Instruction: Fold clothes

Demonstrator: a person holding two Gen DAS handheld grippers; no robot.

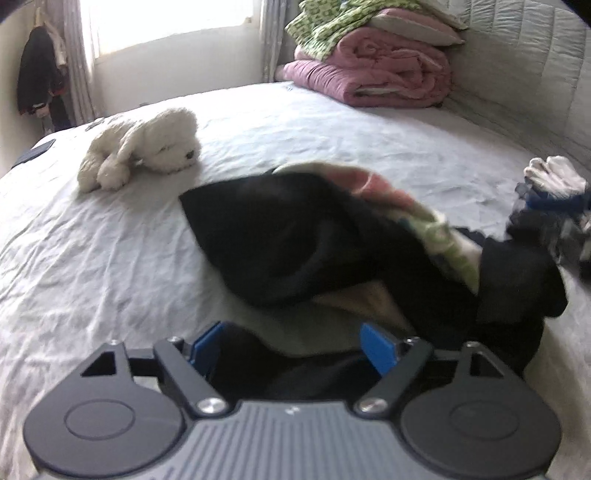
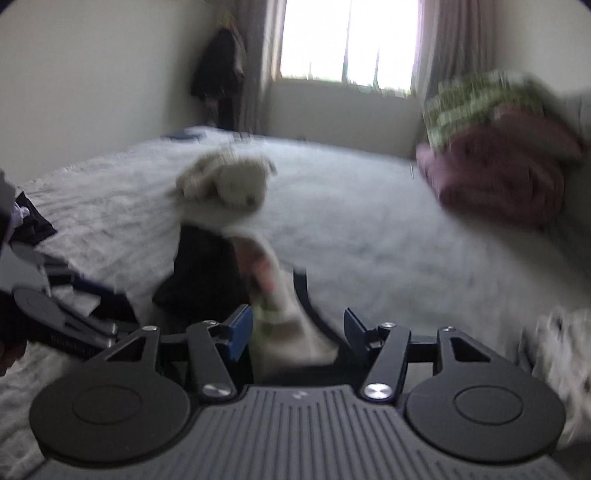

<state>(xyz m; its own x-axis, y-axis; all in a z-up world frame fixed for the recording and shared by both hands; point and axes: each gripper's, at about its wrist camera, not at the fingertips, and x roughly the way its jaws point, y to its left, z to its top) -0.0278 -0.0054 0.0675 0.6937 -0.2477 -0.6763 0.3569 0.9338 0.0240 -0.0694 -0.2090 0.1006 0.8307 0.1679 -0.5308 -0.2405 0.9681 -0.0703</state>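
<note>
Covering bed (image 1: pixel 110 258): wrinkled wht sheet.

**Around the bed**

A white plush dog (image 1: pixel 147 147) lies on its belly on the wrinkled pale sheet of the bed (image 1: pixel 332 129), head turned toward the headboard side. Up in the far corner, against the quilted headboard (image 1: pixel 524 62), sits a stack of folded bedding: a pink quilt (image 1: pixel 376 74) at the bottom, a green patterned blanket (image 1: pixel 325 26) on top. Dark coats (image 1: pixel 37 77) hang in the corner by the curtain (image 1: pixel 75 59), beside the bright window (image 1: pixel 166 18).
</note>
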